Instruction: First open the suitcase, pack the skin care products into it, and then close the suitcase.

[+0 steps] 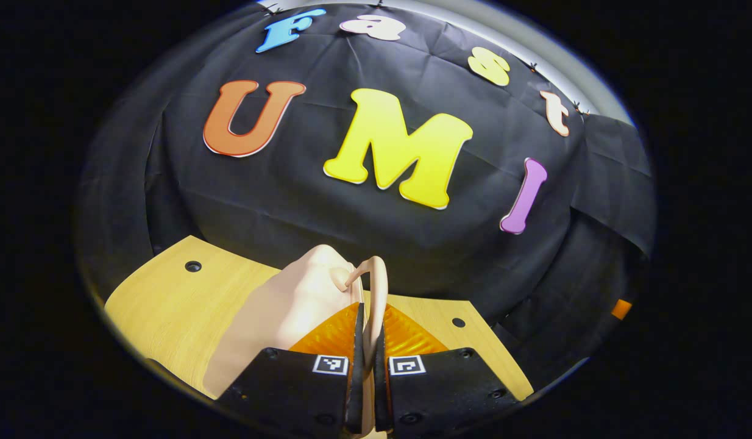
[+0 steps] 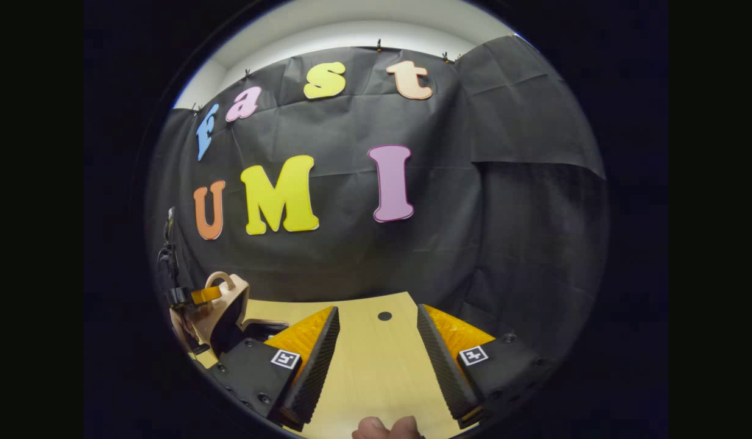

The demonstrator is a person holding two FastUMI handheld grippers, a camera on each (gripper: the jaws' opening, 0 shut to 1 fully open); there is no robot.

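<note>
A pale beige suitcase (image 1: 290, 299) rests on the wooden table (image 1: 169, 299). My left gripper (image 1: 368, 341) is shut on its thin curved handle (image 1: 376, 286), which rises between the two fingers. In the right gripper view the suitcase (image 2: 227, 305) sits at the far left with its lid tilted up and a dark inside showing. There the left gripper (image 2: 202, 296) holds the handle (image 2: 220, 278) at the top of the lid. My right gripper (image 2: 378, 329) is open over bare tabletop, well to the right of the suitcase, with nothing between its fingers.
The table (image 2: 376, 378) has round holes (image 2: 384, 316) near its far edge, and the black cloth wall hangs right behind it. Part of a hand (image 2: 385, 427) shows at the bottom of the right gripper view. Another hole (image 1: 193, 266) lies left of the suitcase.
</note>
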